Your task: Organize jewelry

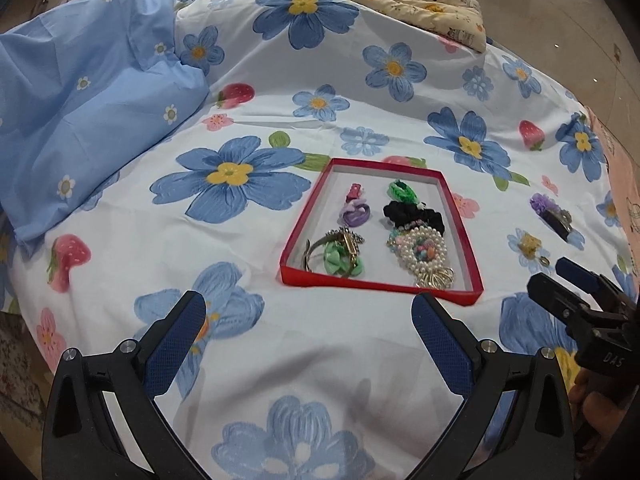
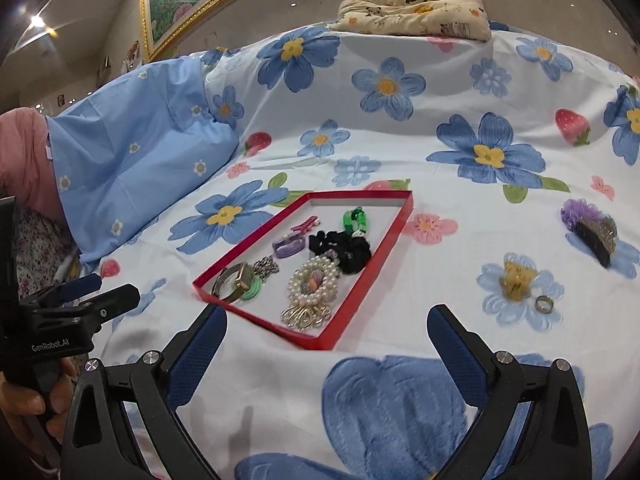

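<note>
A shallow red tray (image 1: 298,274) (image 2: 374,258) lies on the flowered bedspread. It holds a pearl brooch (image 1: 424,250) (image 2: 314,282), a black scrunchie (image 1: 412,214) (image 2: 344,252), a green tie (image 1: 402,192), a purple hair tie (image 1: 354,214), a pink clip (image 1: 354,191) and a gold bangle with a green bow (image 1: 340,256) (image 2: 236,282). Outside it, to the right, lie a purple-flower hair clip (image 2: 590,230) (image 1: 552,214), a yellow piece (image 2: 516,278) (image 1: 530,245) and a ring (image 2: 544,304). My left gripper (image 1: 310,320) is open and empty just before the tray. My right gripper (image 2: 328,332) is open and empty near the tray's right corner.
A folded blue quilt (image 1: 80,120) (image 2: 132,168) lies to the left. A cream patterned cushion (image 1: 424,4) (image 2: 416,10) sits at the far end of the bed. The bedspread (image 1: 280,360) is soft and creased.
</note>
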